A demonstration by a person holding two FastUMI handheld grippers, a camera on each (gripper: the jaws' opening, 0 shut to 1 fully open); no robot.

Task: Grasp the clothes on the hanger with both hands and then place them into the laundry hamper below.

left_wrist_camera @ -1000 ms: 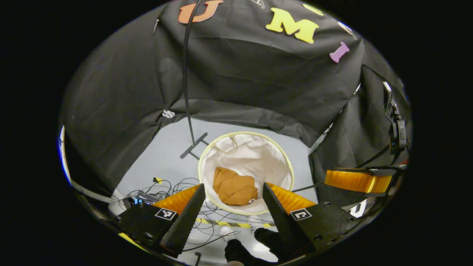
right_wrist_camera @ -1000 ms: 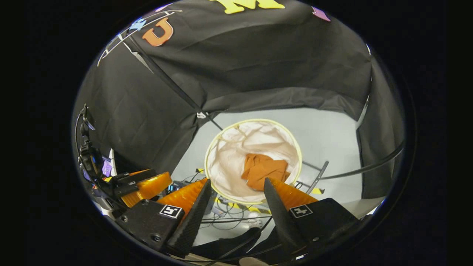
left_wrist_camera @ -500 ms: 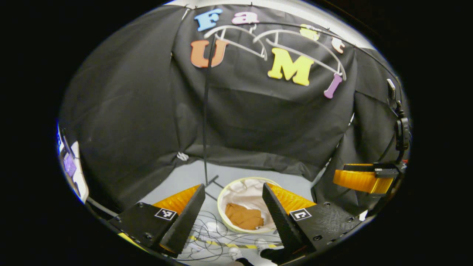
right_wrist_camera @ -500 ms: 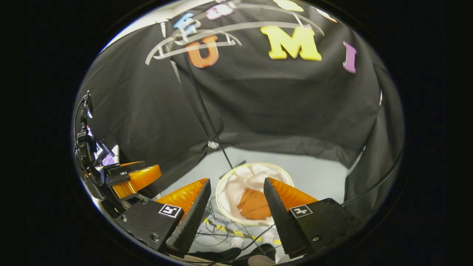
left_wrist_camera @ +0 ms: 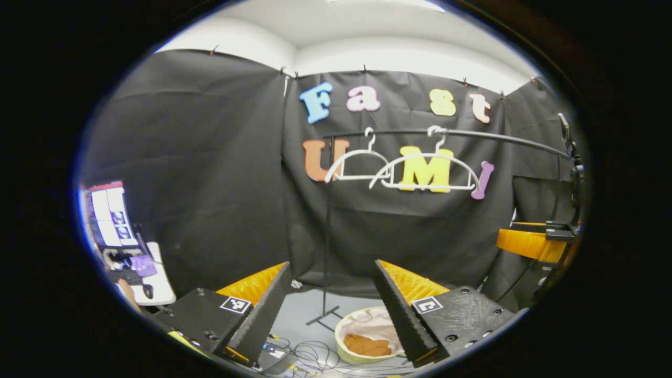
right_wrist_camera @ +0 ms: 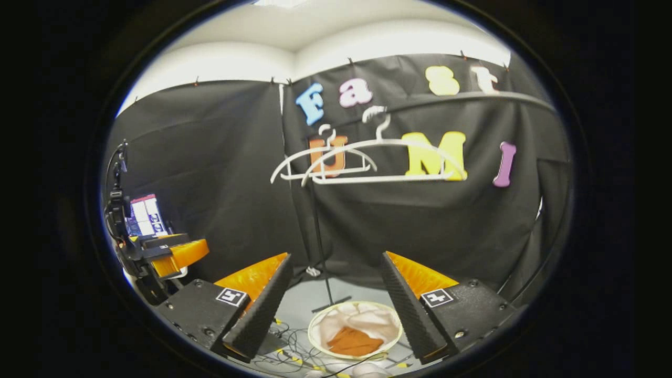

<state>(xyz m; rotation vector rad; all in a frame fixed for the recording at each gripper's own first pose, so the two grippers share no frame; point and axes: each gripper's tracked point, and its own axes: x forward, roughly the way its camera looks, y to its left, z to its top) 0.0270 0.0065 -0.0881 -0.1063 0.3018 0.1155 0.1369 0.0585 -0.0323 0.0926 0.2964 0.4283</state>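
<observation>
the orange garment (right_wrist_camera: 355,341) lies bunched in the laundry hamper (right_wrist_camera: 317,323) on the floor under the rail (left_wrist_camera: 472,134), where two bare hangers (right_wrist_camera: 367,163) hang; the left gripper (left_wrist_camera: 332,310) and right gripper (right_wrist_camera: 336,304) gape wide, holding nothing, apparently because the drop is done

The booth wall (left_wrist_camera: 210,173) is matt black cloth, creased in soft folds. Two hangers (left_wrist_camera: 420,170) at twelve o'clock look like smooth white plastic, hung on a thin dark rail (left_wrist_camera: 499,139) with a dull metal sheen. Down at six o'clock, the hamper (right_wrist_camera: 320,328) is pale, limp fabric holding crumpled matt orange cloth (right_wrist_camera: 354,341).
</observation>
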